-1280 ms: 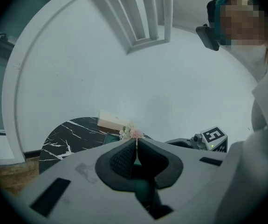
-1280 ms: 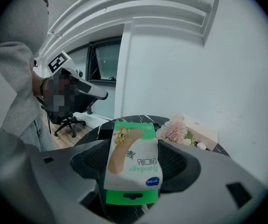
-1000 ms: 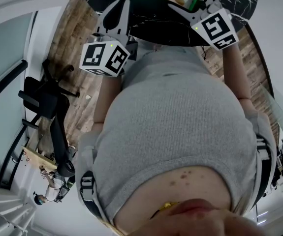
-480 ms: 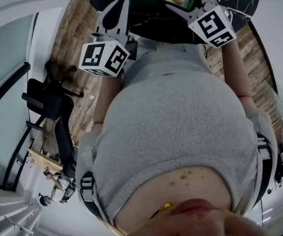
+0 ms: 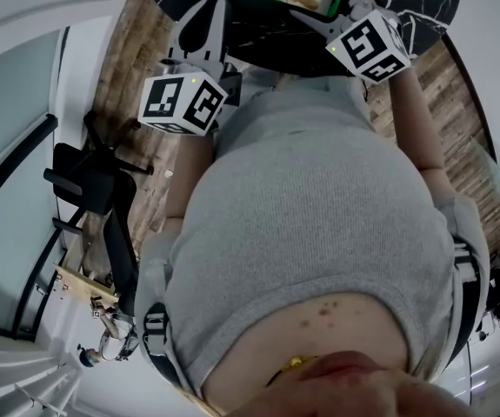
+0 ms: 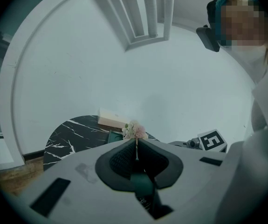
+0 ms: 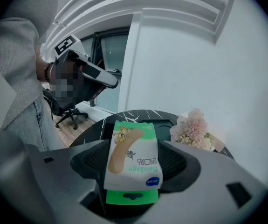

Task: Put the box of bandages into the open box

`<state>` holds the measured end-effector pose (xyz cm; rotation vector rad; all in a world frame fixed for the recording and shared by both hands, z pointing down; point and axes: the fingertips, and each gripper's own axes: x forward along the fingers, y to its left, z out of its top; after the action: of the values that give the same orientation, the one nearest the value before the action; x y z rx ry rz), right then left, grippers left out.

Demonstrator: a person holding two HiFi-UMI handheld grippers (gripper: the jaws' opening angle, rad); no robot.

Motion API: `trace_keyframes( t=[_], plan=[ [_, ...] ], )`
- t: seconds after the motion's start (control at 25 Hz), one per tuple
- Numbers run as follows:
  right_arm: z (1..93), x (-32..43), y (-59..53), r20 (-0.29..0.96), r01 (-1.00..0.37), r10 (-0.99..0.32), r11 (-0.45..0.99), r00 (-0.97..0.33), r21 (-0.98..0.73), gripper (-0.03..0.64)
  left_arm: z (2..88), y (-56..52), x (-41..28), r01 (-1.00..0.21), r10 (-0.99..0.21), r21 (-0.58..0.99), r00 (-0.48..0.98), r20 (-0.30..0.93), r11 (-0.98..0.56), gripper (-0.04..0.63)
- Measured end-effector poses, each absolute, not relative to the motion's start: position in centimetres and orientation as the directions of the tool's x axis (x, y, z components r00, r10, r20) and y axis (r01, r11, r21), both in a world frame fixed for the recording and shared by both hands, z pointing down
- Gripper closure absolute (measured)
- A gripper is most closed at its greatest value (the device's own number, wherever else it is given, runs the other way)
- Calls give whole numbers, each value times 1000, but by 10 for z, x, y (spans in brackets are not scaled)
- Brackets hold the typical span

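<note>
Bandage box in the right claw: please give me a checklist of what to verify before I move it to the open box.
1. Grip: right claw is shut on the bandage box: ok.
2. Bandage box sits straight between the jaws: ok.
3. Left claw is shut with nothing in it: ok.
4. Open box lies ahead on the table, mostly hidden behind the bandage box; whether its inside is free: cannot tell.
5. Flowers stand to the right, apart from the bandage box: ok.

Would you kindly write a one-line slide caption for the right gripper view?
Right gripper clamps the bandage box over a black marble table, pink flowers beyond.
</note>
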<state>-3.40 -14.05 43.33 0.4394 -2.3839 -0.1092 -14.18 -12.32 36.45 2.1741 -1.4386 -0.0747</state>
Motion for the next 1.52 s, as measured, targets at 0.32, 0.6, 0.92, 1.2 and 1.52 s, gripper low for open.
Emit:
trace_keyframes(
  t=[0.32,0.6,0.92,1.2,1.52],
  plan=[
    [448,-36,-142,652,-271,-334,942,-681,199,259,366,-125,-145,-842,-866,448,439,240,-302,577],
    [458,-39,-145,675,-279,-334,941,-659,193,259,369,-124,-153,-843,-860,442,443,252,-305,577],
    [469,-44,-146,690,-275,-329,942,-645,193,259,371,-122,-158,-842,-852,438,455,259,-316,577],
    [480,-47,-146,716,-265,-322,944,-619,196,259,373,-120,-168,-842,-851,437,456,260,-317,577],
    [492,-49,-145,747,-248,-311,948,-588,200,259,375,-120,-173,-836,-843,438,470,260,-331,577]
  ],
)
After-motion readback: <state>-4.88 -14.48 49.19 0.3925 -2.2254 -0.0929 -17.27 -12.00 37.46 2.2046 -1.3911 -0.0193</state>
